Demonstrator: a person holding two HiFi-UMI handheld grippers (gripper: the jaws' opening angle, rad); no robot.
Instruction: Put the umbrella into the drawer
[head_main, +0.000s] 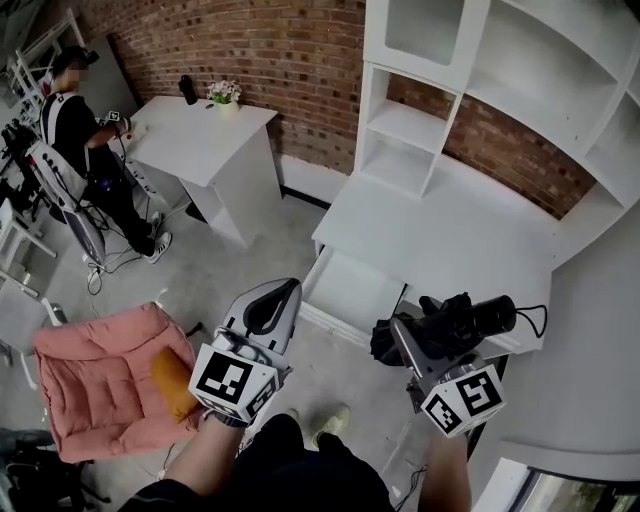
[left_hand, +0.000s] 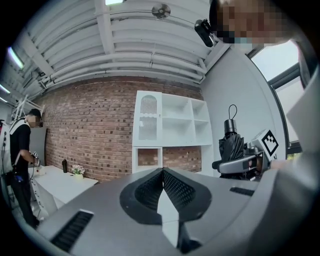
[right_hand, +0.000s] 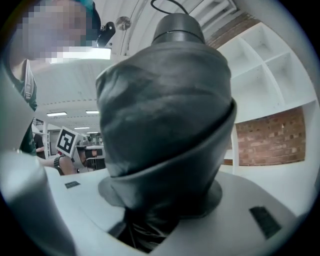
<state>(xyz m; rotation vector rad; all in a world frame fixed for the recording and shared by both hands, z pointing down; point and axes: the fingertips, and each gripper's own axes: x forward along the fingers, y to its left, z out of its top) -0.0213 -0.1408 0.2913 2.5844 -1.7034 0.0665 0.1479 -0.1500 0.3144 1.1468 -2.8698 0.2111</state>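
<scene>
A folded black umbrella (head_main: 450, 325) lies level in my right gripper (head_main: 418, 330), which is shut on it; its handle with a wrist loop points right. It fills the right gripper view as a dark bundle (right_hand: 165, 110). The white drawer (head_main: 350, 285) stands pulled out of the white desk (head_main: 450, 240), just ahead and left of the umbrella. My left gripper (head_main: 268, 305) is shut with nothing in it and hangs left of the drawer's front. In the left gripper view the jaws meet (left_hand: 163, 187), and the umbrella (left_hand: 231, 145) shows at the right.
A white shelf unit (head_main: 480, 80) stands on the desk against a brick wall. A pink chair (head_main: 110, 380) with an orange cushion is at lower left. A second white table (head_main: 210, 150) and a seated person (head_main: 85, 130) are at the far left.
</scene>
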